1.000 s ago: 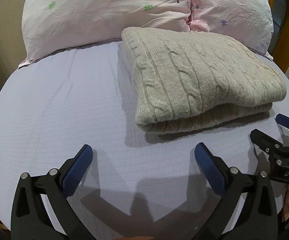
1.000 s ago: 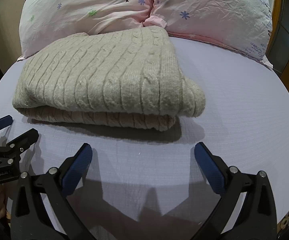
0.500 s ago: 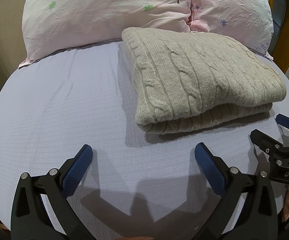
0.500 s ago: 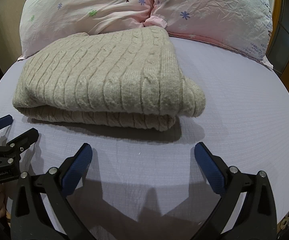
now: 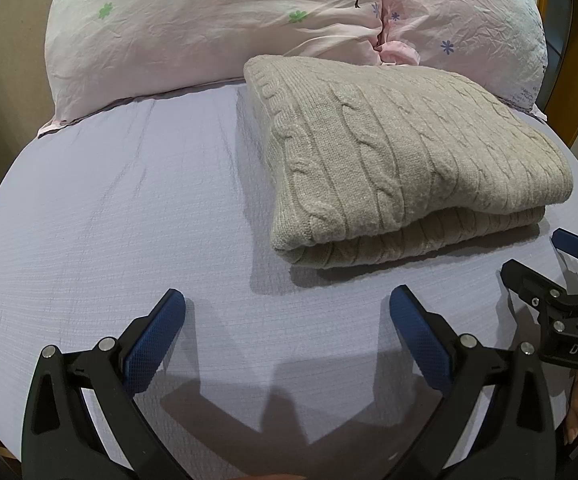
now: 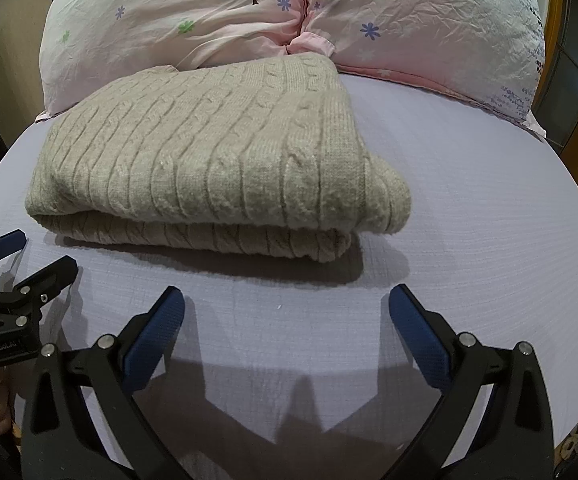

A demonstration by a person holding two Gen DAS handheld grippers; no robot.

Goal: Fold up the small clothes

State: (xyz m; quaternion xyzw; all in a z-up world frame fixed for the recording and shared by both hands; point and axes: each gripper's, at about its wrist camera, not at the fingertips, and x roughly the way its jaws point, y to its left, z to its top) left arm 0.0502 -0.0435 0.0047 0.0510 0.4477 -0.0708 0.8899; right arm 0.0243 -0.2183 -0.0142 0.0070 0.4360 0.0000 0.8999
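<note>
Nothing moved since prev frames: sweater (image 5: 405, 152) folded on bed (image 5: 109, 220), by pillows (image 5: 209, 28). Left tool (image 5: 287, 312) & right tool (image 6: 287, 312) both spread apart, empty.

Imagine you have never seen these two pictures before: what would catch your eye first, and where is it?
First, the folded beige cable-knit sweater lying on the pale lilac bedsheet, its far edge against the pink floral pillows at the head of the bed. Next, the blue-padded left hand-held gripper and right hand-held gripper, both open and empty above the sheet just short of the sweater.
</note>
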